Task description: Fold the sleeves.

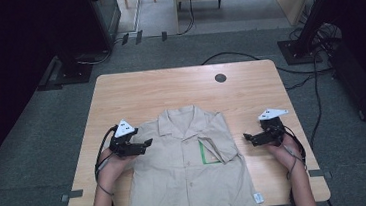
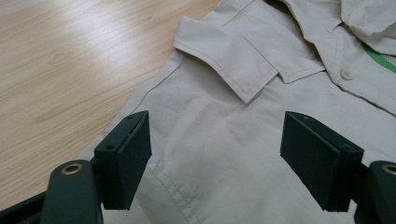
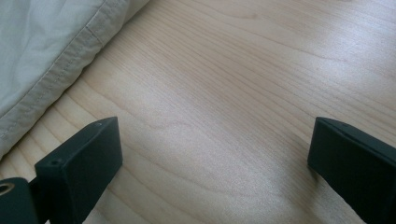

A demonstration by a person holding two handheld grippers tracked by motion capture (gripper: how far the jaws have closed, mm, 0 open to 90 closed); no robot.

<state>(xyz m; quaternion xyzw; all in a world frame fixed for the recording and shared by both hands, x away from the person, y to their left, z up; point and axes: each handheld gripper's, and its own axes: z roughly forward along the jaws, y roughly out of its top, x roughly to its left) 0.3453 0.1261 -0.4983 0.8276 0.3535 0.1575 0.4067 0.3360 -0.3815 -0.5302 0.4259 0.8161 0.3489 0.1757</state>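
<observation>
- Shirt (image 1: 189, 172) in the high view: a beige short-sleeved one lies face up on the desk (image 1: 134, 89), collar toward the far edge and hem hanging over the near edge, so its long axis runs from near edge to far edge. Its sleeve on the right-hand side is folded in over the chest, showing a green strip; a white tag lies by the hem near the near right corner.
- Same view: the left gripper (image 1: 149, 142) sits at the shirt's left shoulder, touching or just over the cloth, while the right gripper (image 1: 245, 137) stands on bare wood just off the shirt's right edge. Both point inward at the garment. The left one is the nearer of the 2.
- Left gripper view: the 2 jaws stand wide apart and hold nothing. Between and beyond them lies the shoulder panel, with the collar (image 2: 243, 60) and a button (image 2: 346, 74) farther ahead. The cloth's edge runs past the left-hand jaw onto wood.
- Right gripper view: these jaws also stand wide apart and empty, over bare wood. The shirt's stitched edge (image 3: 56, 86) lies off to the upper left, clear of the jaws, so I judge this gripper must travel toward it before it can take hold.
</observation>
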